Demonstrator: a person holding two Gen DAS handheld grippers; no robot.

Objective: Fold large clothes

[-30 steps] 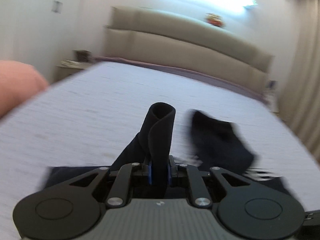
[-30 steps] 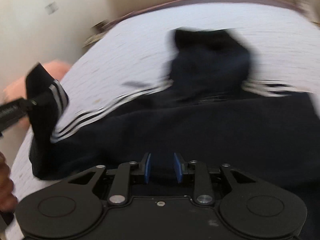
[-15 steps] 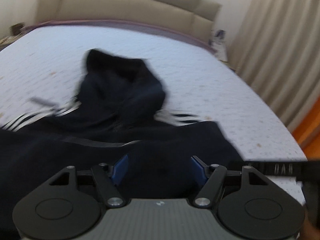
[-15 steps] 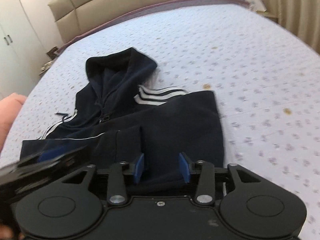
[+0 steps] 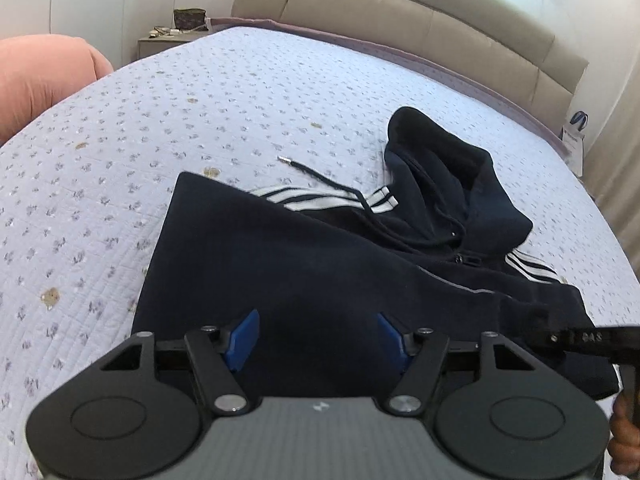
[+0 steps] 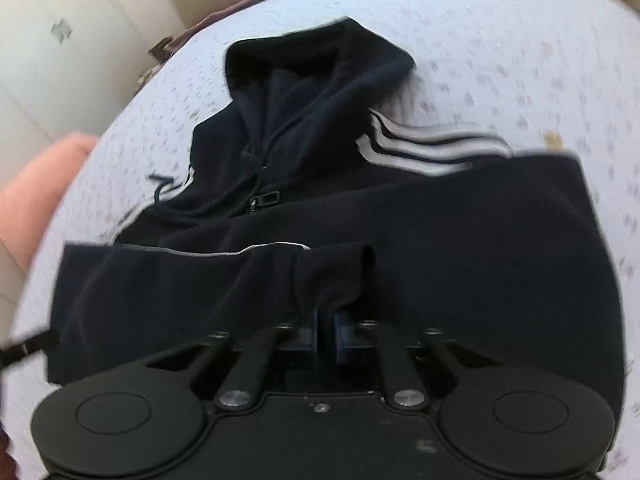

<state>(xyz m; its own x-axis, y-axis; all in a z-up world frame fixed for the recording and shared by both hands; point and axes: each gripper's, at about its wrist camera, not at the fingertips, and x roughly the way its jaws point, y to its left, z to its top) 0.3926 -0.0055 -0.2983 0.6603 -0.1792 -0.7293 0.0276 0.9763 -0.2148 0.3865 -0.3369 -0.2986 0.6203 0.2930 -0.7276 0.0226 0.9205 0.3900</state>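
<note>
Since half a second ago, a fabric pleat is pinched by the right gripper [image 6: 328, 326], previously spread; the left gripper [image 5: 316, 336] is unchanged, spread wide and empty. Hoodie [image 5: 320, 264] is laid flat on the bed [image 5: 120, 168], hood [image 5: 448, 172] at 1 o'clock, drawstring [image 5: 316, 174] trailing toward 11. Sleeves appear folded across the body, striped shoulders still exposed; lengthwise folds judged outstanding. Left gripper is held low over the near hem at 6 o'clock; right gripper's tip is seen at 3 o'clock in the left view.
</note>
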